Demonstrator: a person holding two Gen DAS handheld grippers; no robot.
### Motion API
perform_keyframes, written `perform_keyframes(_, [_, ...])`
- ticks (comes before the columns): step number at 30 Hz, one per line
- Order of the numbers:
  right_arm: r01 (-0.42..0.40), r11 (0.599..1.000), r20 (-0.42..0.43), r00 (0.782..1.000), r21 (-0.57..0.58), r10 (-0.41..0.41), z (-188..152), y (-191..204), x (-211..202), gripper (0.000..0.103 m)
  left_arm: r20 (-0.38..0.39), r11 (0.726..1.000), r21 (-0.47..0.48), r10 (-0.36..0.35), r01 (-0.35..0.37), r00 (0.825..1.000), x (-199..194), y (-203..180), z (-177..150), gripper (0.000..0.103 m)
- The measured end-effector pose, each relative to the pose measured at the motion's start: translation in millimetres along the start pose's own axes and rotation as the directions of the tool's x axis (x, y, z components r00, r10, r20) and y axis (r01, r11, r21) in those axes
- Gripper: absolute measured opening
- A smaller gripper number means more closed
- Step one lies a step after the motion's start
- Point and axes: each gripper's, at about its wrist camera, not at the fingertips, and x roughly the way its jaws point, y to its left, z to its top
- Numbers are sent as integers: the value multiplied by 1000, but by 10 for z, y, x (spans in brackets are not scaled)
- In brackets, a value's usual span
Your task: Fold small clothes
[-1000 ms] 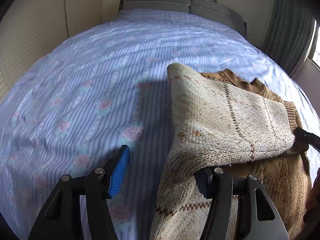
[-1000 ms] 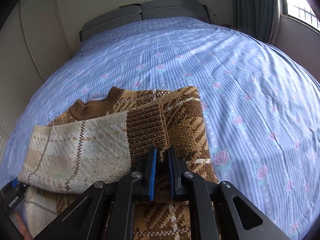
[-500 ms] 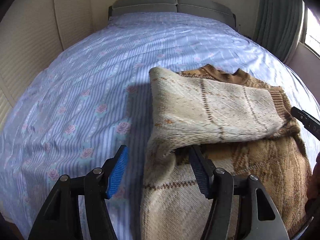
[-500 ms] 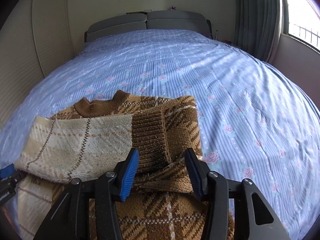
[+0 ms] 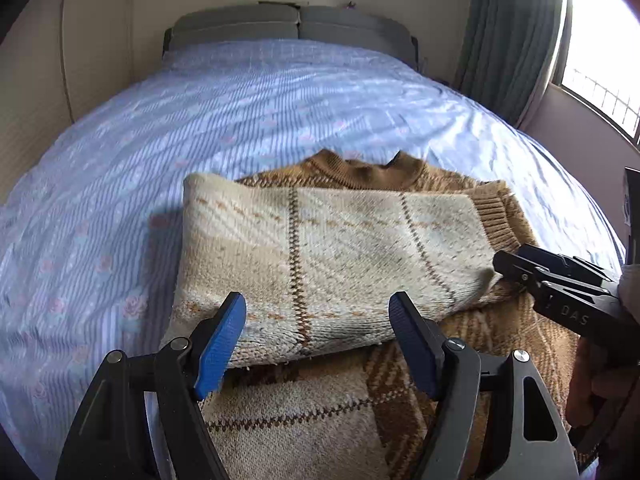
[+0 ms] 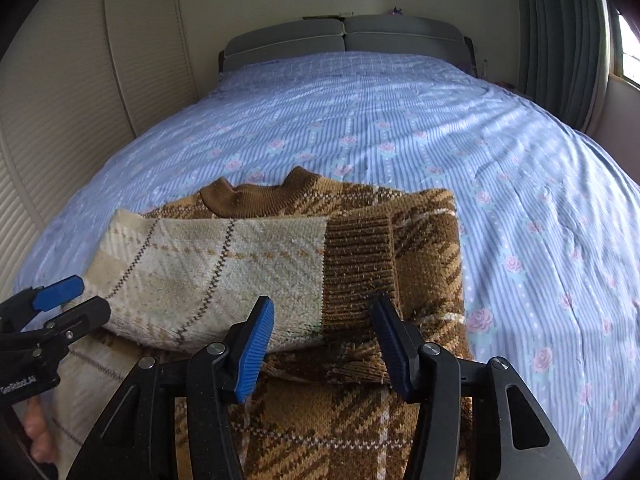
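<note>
A brown and cream plaid knit sweater (image 5: 460, 344) lies flat on the bed, collar (image 5: 364, 168) pointing away. Its cream sleeve (image 5: 320, 256) is folded across the chest, with the brown ribbed cuff (image 6: 356, 260) at the right. My left gripper (image 5: 318, 338) is open and empty, just above the sleeve's near edge. My right gripper (image 6: 322, 334) is open and empty, above the cuff and sleeve edge. The right gripper also shows in the left wrist view (image 5: 560, 284), and the left gripper in the right wrist view (image 6: 52, 304).
The bed has a blue striped sheet with pink roses (image 6: 400, 132) and a grey headboard (image 6: 344, 40). A cream wardrobe wall (image 6: 60, 92) stands on the left. Curtains (image 5: 508, 40) and a window (image 5: 600, 68) are on the right.
The right gripper, shut on the cuff a second ago, has opened and let it go. Both grippers have pulled back and up from the sleeve, which now rests folded on the sweater.
</note>
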Motion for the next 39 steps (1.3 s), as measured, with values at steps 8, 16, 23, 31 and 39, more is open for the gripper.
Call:
perform_keyframes(8, [16, 999, -36, 999, -28, -17, -87, -5, 163, 53, -15, 999, 33, 32, -31, 999, 134, 24, -176, 73])
perform_keyframes(16, [25, 999, 48, 998, 37, -27, -112, -47, -384, 54, 45, 997, 14, 81, -82, 996, -529, -29, -250, 73])
perform_keyframes(23, [94, 995, 122, 988, 33, -97, -639, -53, -1221, 65, 37, 987, -36, 155, -154, 987, -1177, -7, -751, 73])
perform_keyframes(31, [135, 985, 93, 985, 108, -145, -1277, -137, -1870, 65, 7, 979, -80, 190, -189, 982, -1590, -83, -1444, 73])
perform_keyframes(39, [195, 970, 5, 980, 145, -198, -1723, -273, -1982, 65, -50, 971, -120, 204, -209, 978, -1669, -35, -1838, 73])
